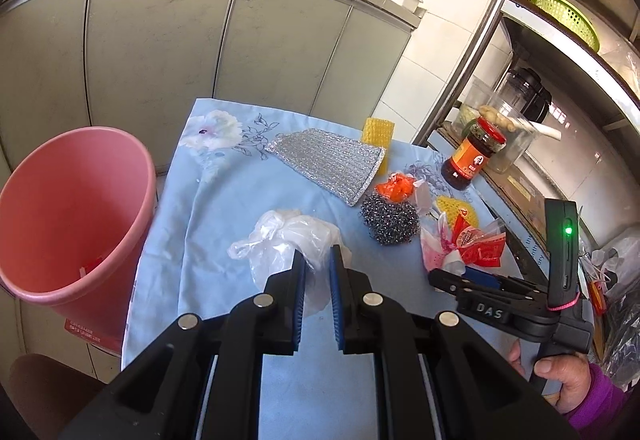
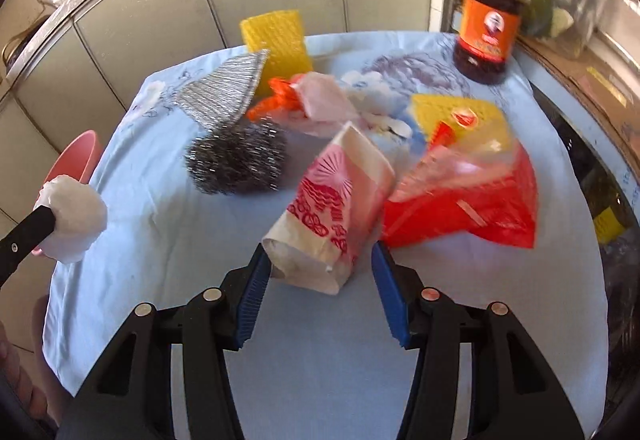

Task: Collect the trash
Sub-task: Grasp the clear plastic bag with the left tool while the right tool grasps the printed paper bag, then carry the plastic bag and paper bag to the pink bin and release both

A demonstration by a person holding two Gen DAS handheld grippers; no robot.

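Closest to me, my left fingers (image 1: 318, 264) pinch a crumpled white plastic bag (image 1: 288, 240) above the blue-clothed worktop (image 1: 224, 200). My right fingers (image 2: 316, 264) stand spread around a pink wrapper (image 2: 336, 208). Farther left stands the pink bin (image 1: 76, 216).

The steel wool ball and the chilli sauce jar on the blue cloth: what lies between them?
In the left wrist view, crumpled orange plastic and a pale wrapper lie between the steel wool ball and the chilli sauce jar.

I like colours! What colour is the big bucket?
Pink bucket, seen best from the left wrist view.
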